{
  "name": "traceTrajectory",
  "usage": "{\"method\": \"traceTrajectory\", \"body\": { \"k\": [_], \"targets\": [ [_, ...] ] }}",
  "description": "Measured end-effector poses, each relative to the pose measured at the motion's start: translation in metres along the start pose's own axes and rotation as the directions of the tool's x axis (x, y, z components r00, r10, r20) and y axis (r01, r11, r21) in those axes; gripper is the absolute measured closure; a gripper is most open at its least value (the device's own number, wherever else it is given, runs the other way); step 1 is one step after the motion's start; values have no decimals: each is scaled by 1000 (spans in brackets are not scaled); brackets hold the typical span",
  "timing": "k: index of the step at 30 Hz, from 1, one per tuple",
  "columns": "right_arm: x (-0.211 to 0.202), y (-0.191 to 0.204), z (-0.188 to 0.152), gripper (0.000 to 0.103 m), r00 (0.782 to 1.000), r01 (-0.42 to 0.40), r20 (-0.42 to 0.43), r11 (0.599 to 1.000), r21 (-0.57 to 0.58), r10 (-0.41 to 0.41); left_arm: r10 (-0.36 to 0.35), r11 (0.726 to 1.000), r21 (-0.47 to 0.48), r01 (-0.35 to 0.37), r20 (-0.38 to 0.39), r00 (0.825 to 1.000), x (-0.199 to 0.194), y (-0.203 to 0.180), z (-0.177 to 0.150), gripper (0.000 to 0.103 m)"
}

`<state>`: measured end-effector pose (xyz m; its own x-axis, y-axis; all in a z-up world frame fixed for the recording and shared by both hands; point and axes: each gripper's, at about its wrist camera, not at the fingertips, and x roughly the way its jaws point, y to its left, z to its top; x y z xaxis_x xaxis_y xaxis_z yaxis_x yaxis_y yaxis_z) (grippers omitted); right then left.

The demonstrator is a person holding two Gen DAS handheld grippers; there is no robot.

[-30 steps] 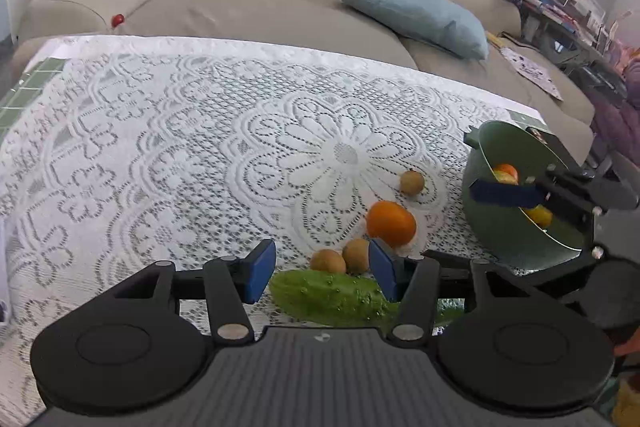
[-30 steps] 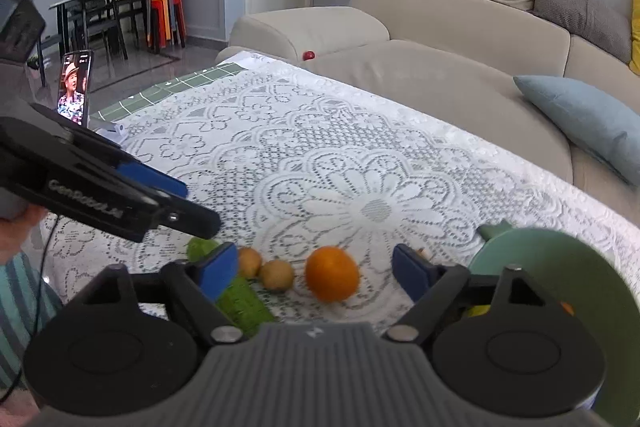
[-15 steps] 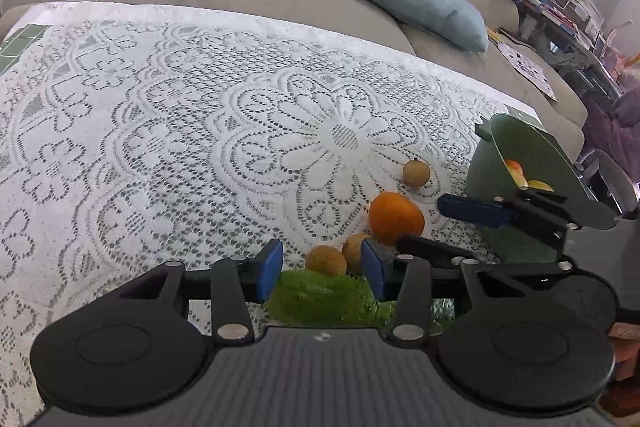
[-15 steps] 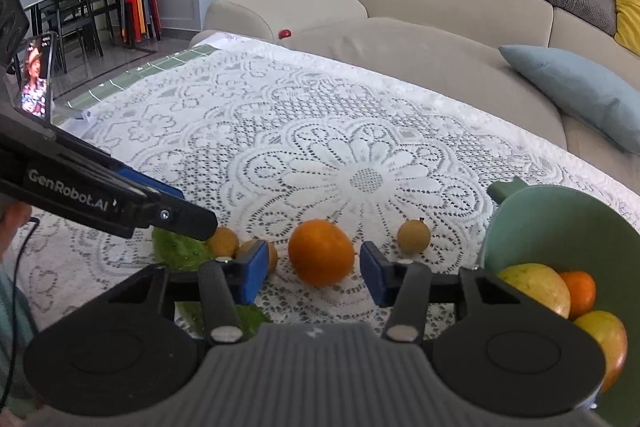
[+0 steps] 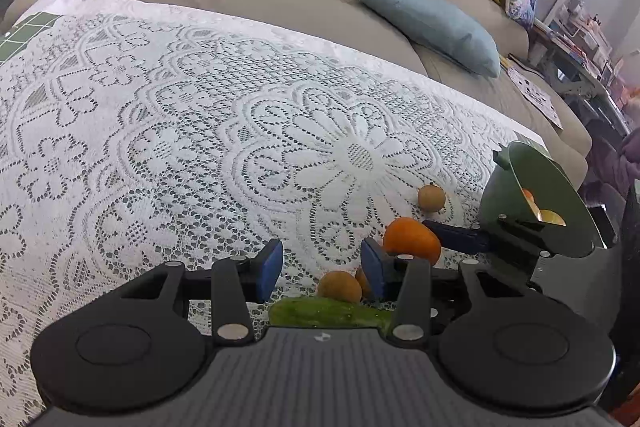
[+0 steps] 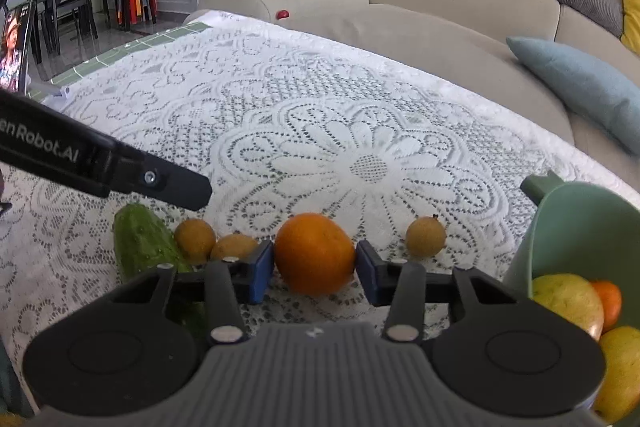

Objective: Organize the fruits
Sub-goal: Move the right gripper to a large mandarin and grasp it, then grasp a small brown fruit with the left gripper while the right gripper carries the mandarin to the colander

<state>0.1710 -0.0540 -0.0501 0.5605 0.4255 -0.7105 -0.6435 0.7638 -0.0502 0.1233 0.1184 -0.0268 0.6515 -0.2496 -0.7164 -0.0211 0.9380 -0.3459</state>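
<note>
Step in hand: grasping orange (image 6: 314, 253), lower centre of right view, on lace cloth (image 6: 280, 131). My right gripper (image 6: 315, 269) has just been closing, blue pads touching orange both sides: clenched on it. My left gripper (image 5: 320, 267) released, jaws apart above cucumber (image 5: 328, 313) at bottom centre; nothing held. Green bowl (image 6: 576, 227) far right, fruit inside. Next: firm squeeze, lift orange clear of small brown fruits, carry right over bowl rim.
</note>
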Motion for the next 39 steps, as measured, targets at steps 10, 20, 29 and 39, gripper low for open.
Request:
{"method": "traceTrajectory", "body": {
  "k": [10, 20, 29, 39],
  "targets": [
    [-17, -2, 4, 62, 999, 8, 40, 1000, -11, -8, 5, 1000, 16, -6, 23, 1000, -5, -6, 0, 50],
    [-70, -32, 16, 62, 994, -23, 107, 1000, 13, 21, -1, 995, 99, -2, 23, 1000, -8, -35, 13, 54],
    [-100, -92, 21, 62, 998, -2, 56, 1000, 27, 0, -23, 972, 234, 25, -11, 1000, 22, -81, 22, 59],
    [-99, -137, 11, 62, 998, 68, -18, 998, 10, -68, -12, 927, 374, 34, -62, 998, 72, -113, 27, 64]
  ]
}}
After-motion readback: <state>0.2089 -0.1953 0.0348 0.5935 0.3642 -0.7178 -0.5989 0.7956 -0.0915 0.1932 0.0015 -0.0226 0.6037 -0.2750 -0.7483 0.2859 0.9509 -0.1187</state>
